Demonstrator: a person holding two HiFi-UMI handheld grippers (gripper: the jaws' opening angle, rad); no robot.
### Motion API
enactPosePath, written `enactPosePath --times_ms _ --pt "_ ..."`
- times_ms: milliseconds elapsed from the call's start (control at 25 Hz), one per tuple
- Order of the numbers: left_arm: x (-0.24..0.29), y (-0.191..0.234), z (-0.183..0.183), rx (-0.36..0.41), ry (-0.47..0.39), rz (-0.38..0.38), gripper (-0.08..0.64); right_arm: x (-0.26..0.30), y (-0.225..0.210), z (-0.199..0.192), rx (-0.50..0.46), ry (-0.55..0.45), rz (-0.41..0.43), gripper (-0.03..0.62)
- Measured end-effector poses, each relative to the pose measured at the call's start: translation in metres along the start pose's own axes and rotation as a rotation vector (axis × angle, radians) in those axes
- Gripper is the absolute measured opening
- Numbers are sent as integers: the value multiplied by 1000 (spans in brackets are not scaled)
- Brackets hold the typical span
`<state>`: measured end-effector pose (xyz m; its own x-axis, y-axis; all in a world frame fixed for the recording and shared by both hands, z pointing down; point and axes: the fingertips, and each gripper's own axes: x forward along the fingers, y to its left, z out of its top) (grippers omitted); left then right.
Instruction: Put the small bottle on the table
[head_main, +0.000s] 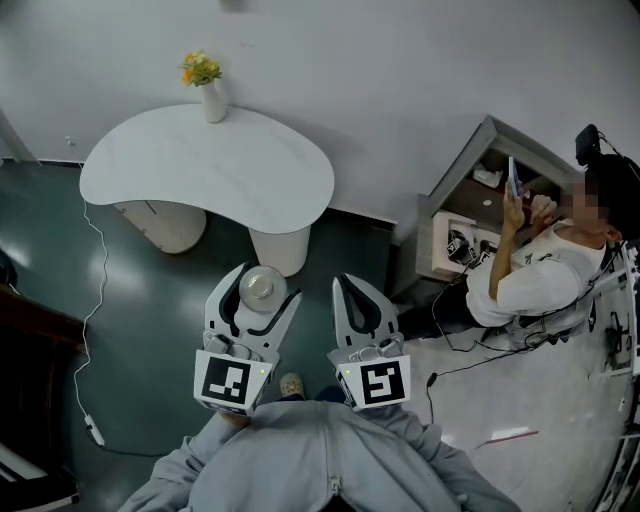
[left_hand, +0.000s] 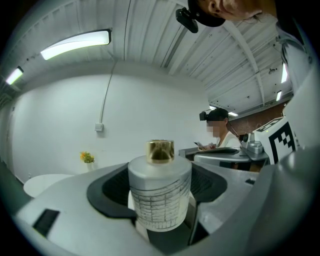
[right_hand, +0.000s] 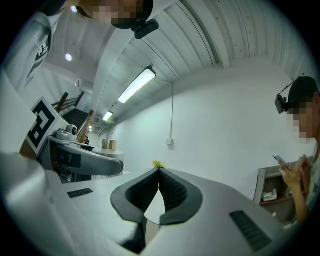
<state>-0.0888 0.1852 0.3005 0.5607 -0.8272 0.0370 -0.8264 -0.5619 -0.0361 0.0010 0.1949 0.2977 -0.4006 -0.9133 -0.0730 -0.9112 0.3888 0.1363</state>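
Label (left_hand: 159, 209) on small bottle (left_hand: 160, 172) unreadable.

At your 11 o'clock a white kidney-shaped table (head_main: 230, 170) stands on a dark green floor (head_main: 150, 330), against a white wall (head_main: 400, 70). An open grey cabinet (head_main: 462, 160) sits at 2 o'clock, and a strip light (left_hand: 75, 44) glows overhead.

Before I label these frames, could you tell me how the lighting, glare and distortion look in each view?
Head view: even, soft light, sharp, faint sheen on the floor. Left gripper view: heavy fisheye bending, dark corners, ceiling light blown out, small bottle crisp. Right gripper view: same fisheye and vignette, glaring ceiling lamp.
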Motion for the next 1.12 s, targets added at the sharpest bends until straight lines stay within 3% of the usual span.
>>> enactPosePath --times_ms 520,1120 --pt "50 24 -7 -28 4 -8 333 54 -18 -9 34 7 18 26" --pt "157 67 7 -38 -12 70 333 156 -90 -19 10 -4 113 26"
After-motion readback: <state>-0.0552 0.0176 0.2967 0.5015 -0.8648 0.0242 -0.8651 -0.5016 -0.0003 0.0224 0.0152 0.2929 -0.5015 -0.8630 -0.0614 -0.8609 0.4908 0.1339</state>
